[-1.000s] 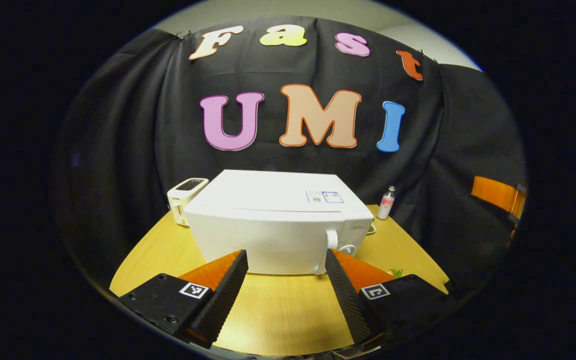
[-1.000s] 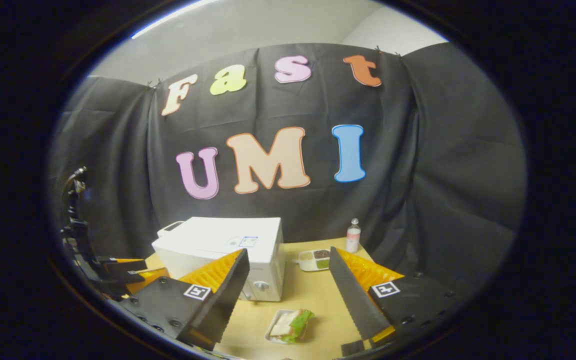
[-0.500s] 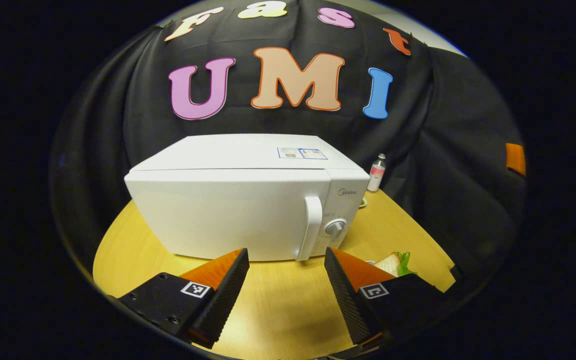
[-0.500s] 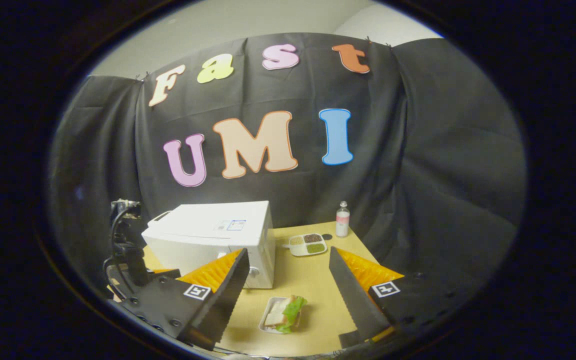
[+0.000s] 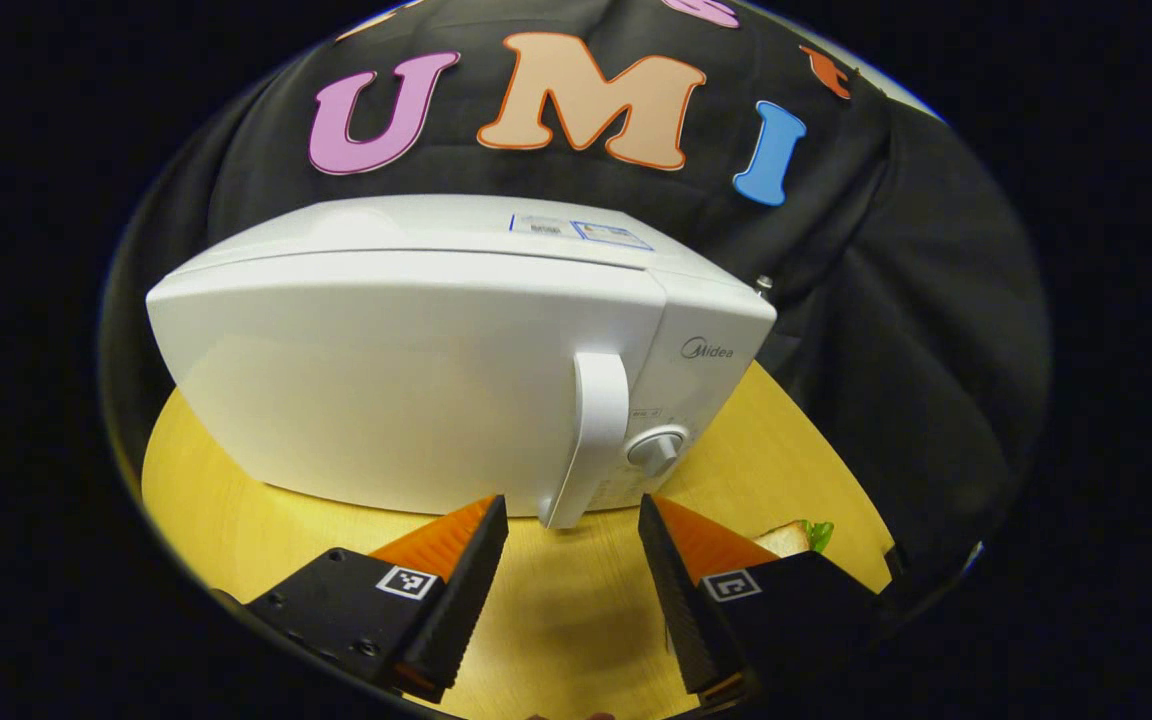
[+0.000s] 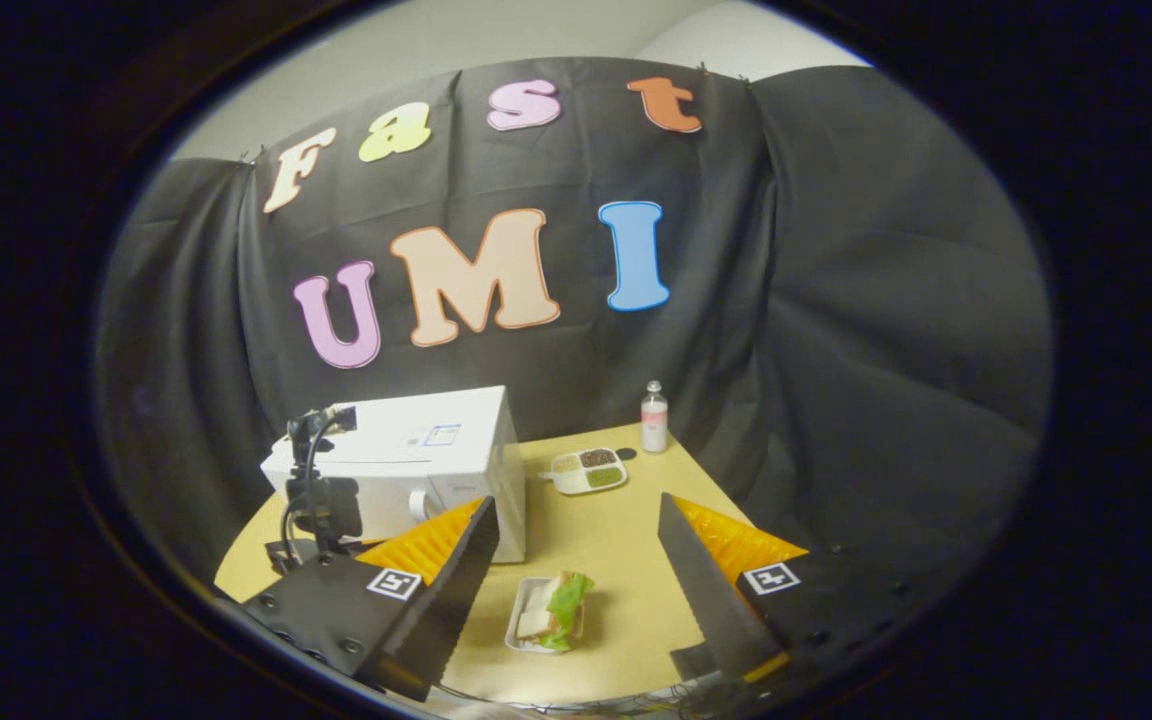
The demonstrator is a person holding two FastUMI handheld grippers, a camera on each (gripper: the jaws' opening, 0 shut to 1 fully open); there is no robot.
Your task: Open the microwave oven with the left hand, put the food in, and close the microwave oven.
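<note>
Since a second ago my left tool (image 5: 572, 570) has come much closer to the boxy white microwave oven (image 5: 416, 370), which now looms large in the left gripper view, and its tall white door handle (image 5: 591, 435) lines up just above the gap between my spread fingers; nothing is gripped yet. My right tool (image 6: 576, 585) is likewise wide open and empty, hovering above the round yellow wooden desk (image 6: 626, 530), with the sandwich of bread and green lettuce in its small white tray (image 6: 548, 612) lying on the desk below, between its fingers and just in front of the oven's right corner. I judge the task barely begun: the door is still closed, so pulling the handle, loading the sandwich and shutting the door all remain.
</note>
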